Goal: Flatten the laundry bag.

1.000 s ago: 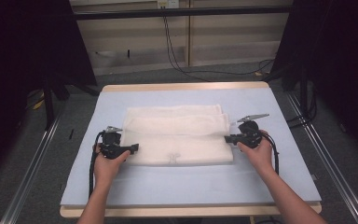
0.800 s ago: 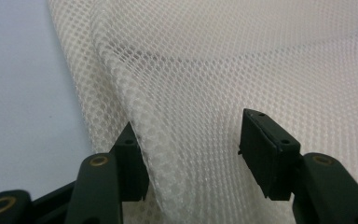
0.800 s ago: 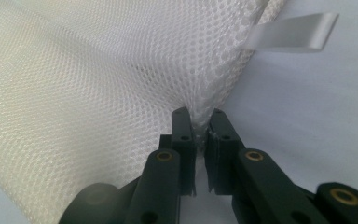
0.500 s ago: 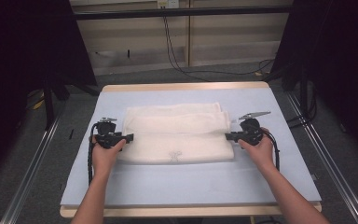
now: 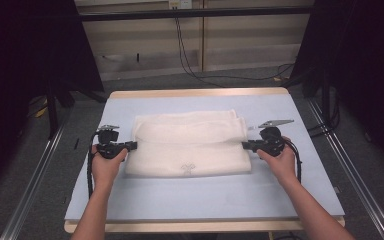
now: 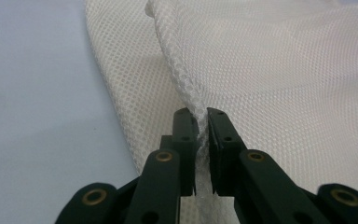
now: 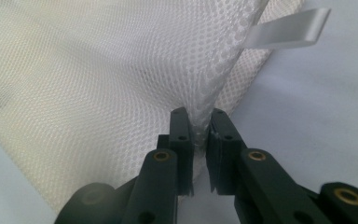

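left gripper [image 6: 202,116]: your jaws just closed, pinching mesh garment [image 5: 190,145] left edge
right gripper [image 7: 200,116]: clamped on right edge
risk: uneven lift, thin mesh slips

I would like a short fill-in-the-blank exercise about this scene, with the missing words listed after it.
1. The folded mesh cloth is ____ in colour.
2. The left gripper is shut on the cloth's ____ edge in the high view.
3. The right gripper is ____ on the opposite edge.
4. The cloth lies on a pale ____ mat.

Missing words: white; left; shut; blue

White mesh cloth [image 5: 190,145] on pale blue table [image 5: 200,195], 2 grippers at its ends.
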Demonstrator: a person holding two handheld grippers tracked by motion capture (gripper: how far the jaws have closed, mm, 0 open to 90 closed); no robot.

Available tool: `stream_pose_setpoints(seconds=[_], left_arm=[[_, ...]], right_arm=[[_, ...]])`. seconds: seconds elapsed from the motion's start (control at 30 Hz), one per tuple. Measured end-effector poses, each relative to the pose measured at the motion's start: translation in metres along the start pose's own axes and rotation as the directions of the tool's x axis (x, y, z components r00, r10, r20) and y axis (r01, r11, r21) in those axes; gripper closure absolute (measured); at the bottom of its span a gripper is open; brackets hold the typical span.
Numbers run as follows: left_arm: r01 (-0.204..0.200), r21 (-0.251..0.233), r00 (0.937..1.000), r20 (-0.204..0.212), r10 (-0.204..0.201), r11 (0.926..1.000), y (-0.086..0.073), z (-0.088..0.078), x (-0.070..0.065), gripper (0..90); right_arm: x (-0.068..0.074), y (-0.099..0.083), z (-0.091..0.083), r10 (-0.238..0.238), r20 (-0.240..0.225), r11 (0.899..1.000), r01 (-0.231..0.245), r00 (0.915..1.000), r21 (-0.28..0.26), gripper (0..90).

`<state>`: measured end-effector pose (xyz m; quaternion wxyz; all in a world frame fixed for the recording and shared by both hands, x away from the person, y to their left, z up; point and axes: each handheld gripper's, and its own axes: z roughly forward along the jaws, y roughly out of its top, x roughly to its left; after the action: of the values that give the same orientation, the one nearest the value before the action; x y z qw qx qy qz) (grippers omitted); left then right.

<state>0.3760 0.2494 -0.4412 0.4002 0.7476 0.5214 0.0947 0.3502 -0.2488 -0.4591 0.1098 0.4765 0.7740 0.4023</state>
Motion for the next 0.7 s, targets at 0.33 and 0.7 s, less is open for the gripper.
stream_pose_setpoints(seconds=[0.33, 0.7], left_arm=[[-0.031, -0.023, 0.9985, 0.044, 0.032, 0.9993, -0.021, -0.026, -0.008, 83.7], [-0.047, -0.008, 0.9959, 0.077, 0.047, 0.9989, -0.046, -0.041, -0.018, 84.0]], right_arm=[[0.007, -0.012, -0.020, -0.004, -0.034, 0.998, 0.002, 0.9994, -0.059, 81.5], [0.015, -0.033, -0.040, -0.054, -0.075, 0.998, 0.051, 0.9957, -0.040, 81.7]])
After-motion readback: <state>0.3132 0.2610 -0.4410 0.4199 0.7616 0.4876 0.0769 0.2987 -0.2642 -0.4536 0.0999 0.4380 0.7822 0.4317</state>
